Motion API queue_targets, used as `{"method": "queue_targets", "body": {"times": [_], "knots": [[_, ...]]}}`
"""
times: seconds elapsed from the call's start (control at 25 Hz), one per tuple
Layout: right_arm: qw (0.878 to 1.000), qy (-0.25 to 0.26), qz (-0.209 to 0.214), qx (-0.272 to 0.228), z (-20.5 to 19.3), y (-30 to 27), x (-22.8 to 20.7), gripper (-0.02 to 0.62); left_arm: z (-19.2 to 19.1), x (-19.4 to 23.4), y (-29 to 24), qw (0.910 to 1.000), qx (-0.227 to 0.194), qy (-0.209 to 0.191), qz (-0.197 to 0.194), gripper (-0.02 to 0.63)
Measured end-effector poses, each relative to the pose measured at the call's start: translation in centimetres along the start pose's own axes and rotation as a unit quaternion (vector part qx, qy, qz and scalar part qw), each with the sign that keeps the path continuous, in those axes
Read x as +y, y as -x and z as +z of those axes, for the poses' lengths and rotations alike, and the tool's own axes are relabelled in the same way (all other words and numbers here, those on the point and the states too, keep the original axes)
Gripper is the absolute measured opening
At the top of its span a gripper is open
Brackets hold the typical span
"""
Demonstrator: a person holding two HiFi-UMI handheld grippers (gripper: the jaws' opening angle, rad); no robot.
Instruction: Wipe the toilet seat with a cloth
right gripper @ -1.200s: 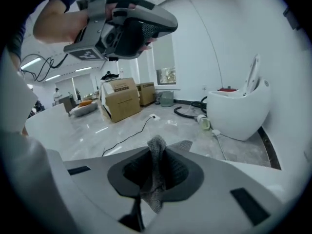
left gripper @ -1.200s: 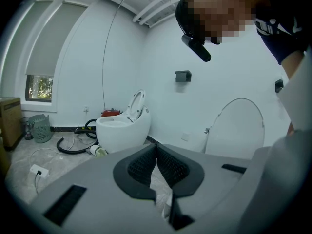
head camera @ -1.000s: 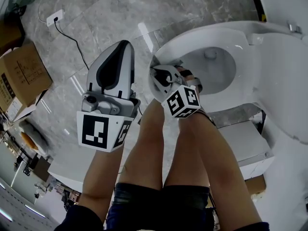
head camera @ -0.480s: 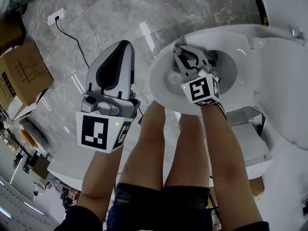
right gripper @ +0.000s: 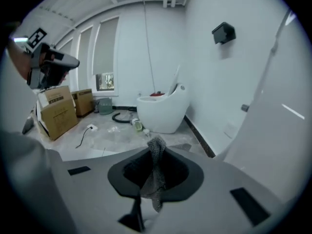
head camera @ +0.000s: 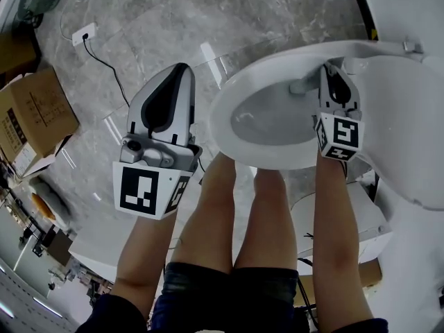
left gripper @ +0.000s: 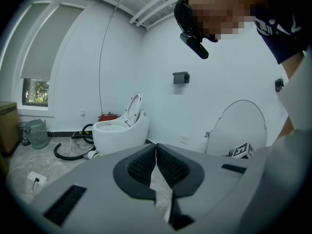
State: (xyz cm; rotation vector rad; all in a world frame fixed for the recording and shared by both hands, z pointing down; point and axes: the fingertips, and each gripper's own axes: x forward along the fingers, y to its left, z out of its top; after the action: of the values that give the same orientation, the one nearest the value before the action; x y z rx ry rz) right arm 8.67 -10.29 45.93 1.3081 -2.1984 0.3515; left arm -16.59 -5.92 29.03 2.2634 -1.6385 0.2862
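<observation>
Holding cloth [right gripper: 155, 174] clamped in my right gripper [head camera: 333, 82] over toilet seat [head camera: 223, 120], upper right; left gripper [head camera: 177, 71] jaws together w/ nothing, center-left.

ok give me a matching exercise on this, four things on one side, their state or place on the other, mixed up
Things:
1 left gripper
2 right gripper
3 cardboard box
4 toilet lid

States or places:
A raised
B shut on the cloth
C on the floor
D shut, nothing held

Pairs: 1-D; 2-B; 3-C; 4-A
</observation>
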Motion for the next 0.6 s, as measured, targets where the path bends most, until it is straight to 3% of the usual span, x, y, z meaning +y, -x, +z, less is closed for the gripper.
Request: {"method": "queue_targets", "body": {"times": [0.28,0.48,0.6], "knots": [[0.993,-0.026,-0.014,-0.112,10.5,10.5,-2.6,0.063,7.6,-2.0,1.0,0.9987,-0.042,-0.027,-0.014,0.023],[0.982,-0.037,-0.044,-0.177,19.7,18.8,-5.0,0.063,15.2,-5.0,2.7,0.9958,-0.085,-0.026,-0.023,0.023],[0.974,-0.048,-0.062,-0.212,25.2,24.0,-6.4,0.063,19.5,-7.3,4.5,0.9945,-0.090,-0.039,-0.038,0.023]]}}
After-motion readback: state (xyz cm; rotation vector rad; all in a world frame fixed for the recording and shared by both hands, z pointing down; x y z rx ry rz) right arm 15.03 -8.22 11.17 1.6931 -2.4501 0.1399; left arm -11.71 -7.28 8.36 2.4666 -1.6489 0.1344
